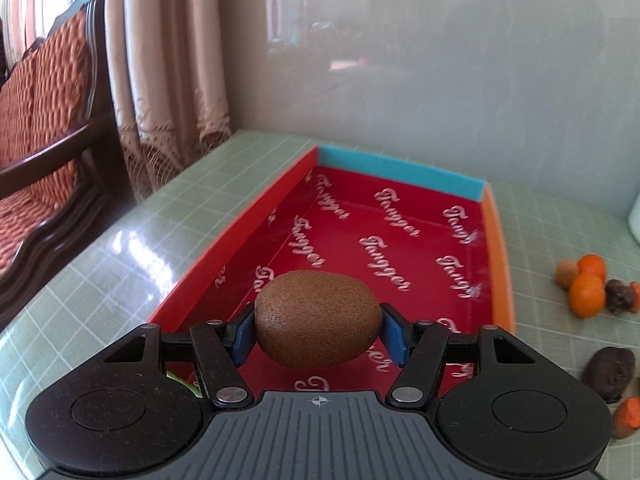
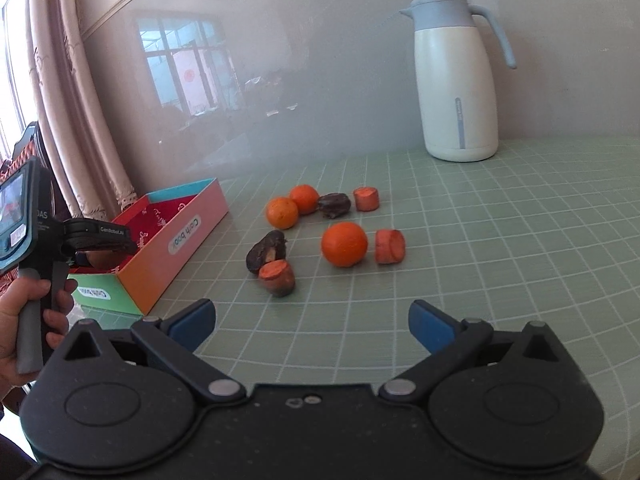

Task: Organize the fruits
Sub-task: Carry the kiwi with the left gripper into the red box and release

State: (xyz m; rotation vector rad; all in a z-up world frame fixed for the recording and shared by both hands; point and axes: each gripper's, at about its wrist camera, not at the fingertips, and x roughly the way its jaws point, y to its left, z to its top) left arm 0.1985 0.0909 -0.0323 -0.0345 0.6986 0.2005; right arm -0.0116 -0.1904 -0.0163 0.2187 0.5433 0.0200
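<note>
The left gripper (image 1: 318, 330) is clamped on a kiwi (image 1: 317, 319), long axis crosswise between its pads, held above the red box (image 1: 496, 240) just ahead. No fruit shows on the visible box floor. The right gripper (image 2: 312, 322) is spread, with oranges (image 2: 344, 244) ahead.

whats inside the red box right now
The red box shows only its printed lining; the kiwi is gripped above it by the left gripper. That gripper hides the near end, where a green sliver peeks out.
</note>
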